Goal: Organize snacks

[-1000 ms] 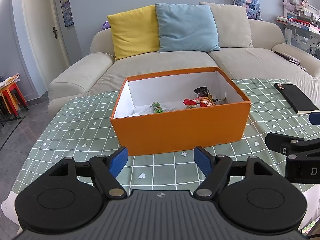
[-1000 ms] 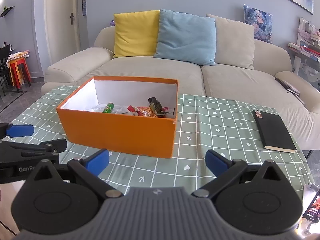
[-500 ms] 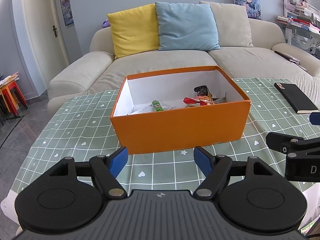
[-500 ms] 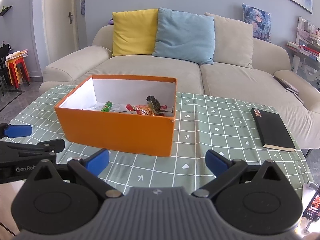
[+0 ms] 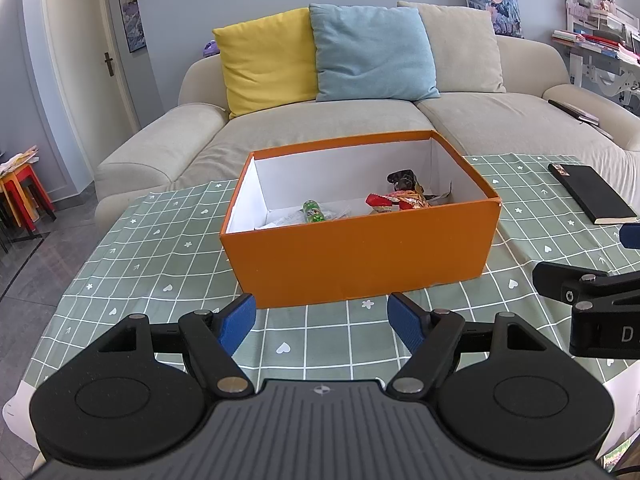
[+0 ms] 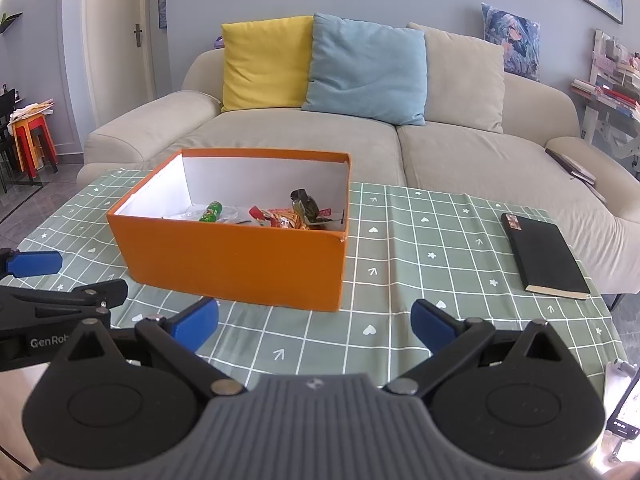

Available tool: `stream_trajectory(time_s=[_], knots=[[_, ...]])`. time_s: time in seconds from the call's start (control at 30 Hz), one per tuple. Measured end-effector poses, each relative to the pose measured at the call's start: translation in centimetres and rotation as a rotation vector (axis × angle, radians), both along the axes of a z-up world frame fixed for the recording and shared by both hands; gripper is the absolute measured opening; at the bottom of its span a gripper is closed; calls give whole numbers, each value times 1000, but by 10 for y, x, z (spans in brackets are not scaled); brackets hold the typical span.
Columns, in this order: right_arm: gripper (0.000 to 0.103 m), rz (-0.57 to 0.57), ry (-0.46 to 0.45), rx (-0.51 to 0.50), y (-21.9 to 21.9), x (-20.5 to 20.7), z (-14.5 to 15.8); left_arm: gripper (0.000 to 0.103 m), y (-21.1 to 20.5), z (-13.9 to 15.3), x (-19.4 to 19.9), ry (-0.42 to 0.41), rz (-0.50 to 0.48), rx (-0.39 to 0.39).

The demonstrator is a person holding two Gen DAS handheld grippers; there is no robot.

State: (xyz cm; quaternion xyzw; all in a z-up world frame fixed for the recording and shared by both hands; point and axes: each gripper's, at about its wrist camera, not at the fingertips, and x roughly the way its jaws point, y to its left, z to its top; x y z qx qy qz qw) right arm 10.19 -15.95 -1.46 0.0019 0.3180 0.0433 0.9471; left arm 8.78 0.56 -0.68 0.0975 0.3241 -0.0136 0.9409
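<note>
An open orange box with white inside stands on the green checked tablecloth. Inside lie several snacks: a small green tube, red and orange wrappers and a dark wrapper. My left gripper is open and empty, held in front of the box's near wall. My right gripper is open and empty, held in front of the box's right near corner. Each gripper shows at the edge of the other's view.
A black notebook lies on the table's right side. A beige sofa with yellow, blue and beige cushions stands behind the table. Red stools stand at far left. The table's edges are close on both sides.
Both grippers have drifted back slightly from the box; jaws stay open. Nothing on the table has moved.
</note>
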Motion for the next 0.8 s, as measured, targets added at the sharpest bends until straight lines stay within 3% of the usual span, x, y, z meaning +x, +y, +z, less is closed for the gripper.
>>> stream_trajectory(time_s=[0.8], knots=[[99,-9,15,3,2,2,-4,88,5,-2,2,12,10,-11]])
